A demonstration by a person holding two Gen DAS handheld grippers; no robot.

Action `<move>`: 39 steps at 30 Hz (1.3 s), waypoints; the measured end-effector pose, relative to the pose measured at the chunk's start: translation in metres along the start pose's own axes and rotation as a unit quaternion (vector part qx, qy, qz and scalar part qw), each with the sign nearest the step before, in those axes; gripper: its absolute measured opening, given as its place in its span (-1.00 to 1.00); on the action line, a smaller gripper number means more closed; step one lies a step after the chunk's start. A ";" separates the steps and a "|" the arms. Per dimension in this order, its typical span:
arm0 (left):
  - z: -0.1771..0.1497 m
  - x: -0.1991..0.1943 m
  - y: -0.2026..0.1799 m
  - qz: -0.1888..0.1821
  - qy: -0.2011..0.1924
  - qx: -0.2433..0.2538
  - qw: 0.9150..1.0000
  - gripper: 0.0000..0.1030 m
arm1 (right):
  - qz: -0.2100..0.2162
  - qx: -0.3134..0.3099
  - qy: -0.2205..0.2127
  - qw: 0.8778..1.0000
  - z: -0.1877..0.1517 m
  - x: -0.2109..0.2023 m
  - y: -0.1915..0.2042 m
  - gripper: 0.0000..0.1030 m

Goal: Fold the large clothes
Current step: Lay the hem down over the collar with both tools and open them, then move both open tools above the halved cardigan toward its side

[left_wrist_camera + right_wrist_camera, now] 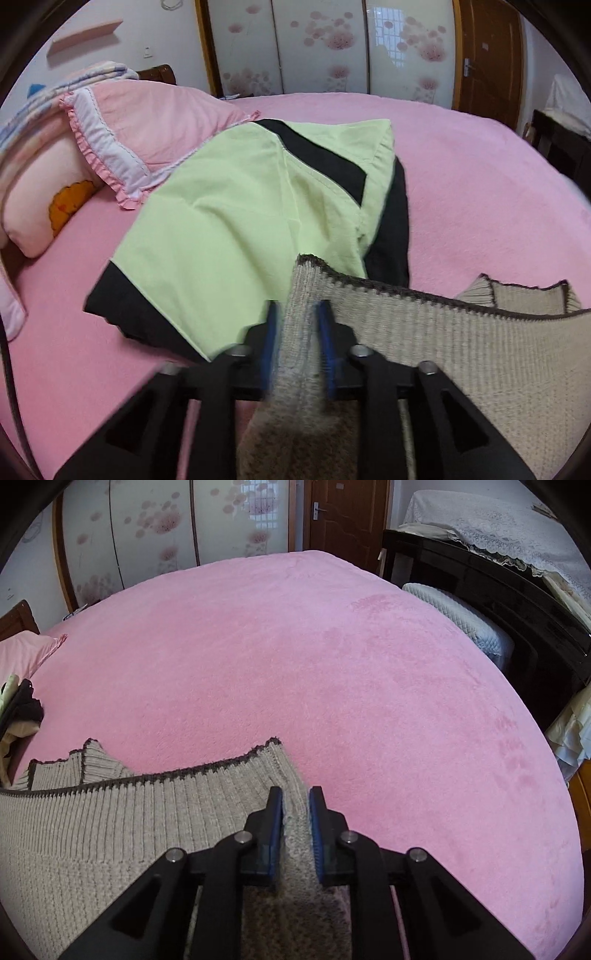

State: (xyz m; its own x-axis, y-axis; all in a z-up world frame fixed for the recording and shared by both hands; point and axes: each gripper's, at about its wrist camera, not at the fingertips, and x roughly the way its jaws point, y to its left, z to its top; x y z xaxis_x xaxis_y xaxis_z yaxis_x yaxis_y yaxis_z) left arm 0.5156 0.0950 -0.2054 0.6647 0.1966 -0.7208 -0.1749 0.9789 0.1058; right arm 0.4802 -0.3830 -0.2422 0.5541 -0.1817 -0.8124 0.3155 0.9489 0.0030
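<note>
The left hand-held gripper point(298, 314) is pinching a bunched corner of the beige knit sweater point(443, 350) between its blue pads point(327, 332), the jaws clamped on the fabric so that a thick fold is standing up between them. The right hand-held gripper point(295, 799) is gripping the opposite corner of the same sweater point(129, 812) in the same way, its blue pads point(277, 812) pressing in on a narrow ridge of ribbed knit. Between the two grips, the sweater's dark brown edging point(424, 293) is running in a sagging line, and the ribbed body is hanging toward the cameras from it. Beyond that edge, another part of the sweater, also trimmed in brown, is lying flat on the bed point(314, 664). The bed's pink fleece cover is stretching away from the right gripper. Just past the left gripper, a pale green and black garment point(229, 206) is lying crumpled on the bed, touching a pink frilled pillow point(147, 122) at its far side. A second pillow with an orange motif point(40, 199) is sitting to the left of that one. At the far end of the room, sliding wardrobe doors with pink flower prints point(321, 44) are standing beside a brown wooden door point(487, 55). In the right wrist view, dark furniture under a white lace cloth point(498, 531) is standing along the bed's right side.
</note>
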 end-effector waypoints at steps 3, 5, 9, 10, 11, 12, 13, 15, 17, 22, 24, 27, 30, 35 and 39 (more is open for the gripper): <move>0.005 -0.008 0.016 0.005 0.003 -0.024 1.000 0.39 | 0.013 0.011 0.003 1.000 0.002 -0.009 -0.005 -0.61; 0.010 -0.021 0.031 -0.012 -0.007 -0.036 0.999 0.42 | 0.021 0.024 -0.003 0.999 0.004 -0.022 -0.012 -0.50; 0.021 -0.051 0.063 -0.015 -0.018 -0.063 0.998 0.43 | 0.022 0.037 -0.035 0.998 0.005 -0.062 -0.019 -0.49; 0.023 -0.060 0.074 -0.020 -0.018 -0.076 0.997 0.43 | 0.022 0.031 -0.047 0.998 0.004 -0.075 -0.020 -0.49; 0.024 -0.068 0.082 -0.023 -0.016 -0.085 0.996 0.43 | 0.020 0.025 -0.053 0.998 0.004 -0.085 -0.019 -0.49; 0.024 -0.078 0.090 -0.029 -0.016 -0.096 0.995 0.43 | 0.018 0.021 -0.059 0.998 0.004 -0.095 -0.018 -0.49; 0.025 -0.088 0.099 -0.034 -0.014 -0.104 0.994 0.44 | 0.020 0.020 -0.066 0.997 0.004 -0.104 -0.018 -0.49; 0.024 -0.107 0.110 -0.042 -0.005 -0.111 0.993 0.49 | 0.029 0.019 -0.076 0.997 0.002 -0.128 -0.016 -0.49; 0.020 -0.122 0.114 -0.056 0.002 -0.110 0.992 0.51 | 0.043 0.022 -0.077 0.996 0.002 -0.147 -0.012 -0.49; 0.000 -0.174 0.104 -0.082 0.015 -0.068 0.994 0.58 | 0.071 0.014 -0.058 0.996 -0.005 -0.181 0.004 -0.48; -0.008 -0.195 0.098 -0.085 0.014 -0.051 0.995 0.71 | 0.085 0.002 -0.046 0.995 -0.010 -0.199 0.015 -0.47; -0.019 -0.229 0.087 -0.090 0.000 -0.032 0.995 0.81 | 0.118 -0.007 -0.040 0.992 -0.018 -0.223 0.025 -0.47; -0.027 -0.255 0.076 -0.093 -0.012 -0.015 0.995 0.85 | 0.134 -0.015 -0.043 0.990 -0.025 -0.251 0.036 -0.32; -0.041 -0.291 0.053 -0.090 -0.038 0.017 0.995 0.92 | 0.154 -0.030 -0.094 0.983 -0.044 -0.297 0.051 -0.31; -0.059 -0.310 0.036 -0.066 -0.067 0.029 0.995 0.99 | 0.159 -0.043 -0.129 0.978 -0.060 -0.321 0.059 -0.31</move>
State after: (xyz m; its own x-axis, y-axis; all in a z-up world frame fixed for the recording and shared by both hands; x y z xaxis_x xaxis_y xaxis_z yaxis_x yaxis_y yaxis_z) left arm 0.2603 0.0658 -0.0182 0.7708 0.0674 -0.6335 -0.0394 0.9975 0.0582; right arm 0.2747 -0.2528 -0.0162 0.7937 0.0774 -0.6034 0.0362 0.9841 0.1738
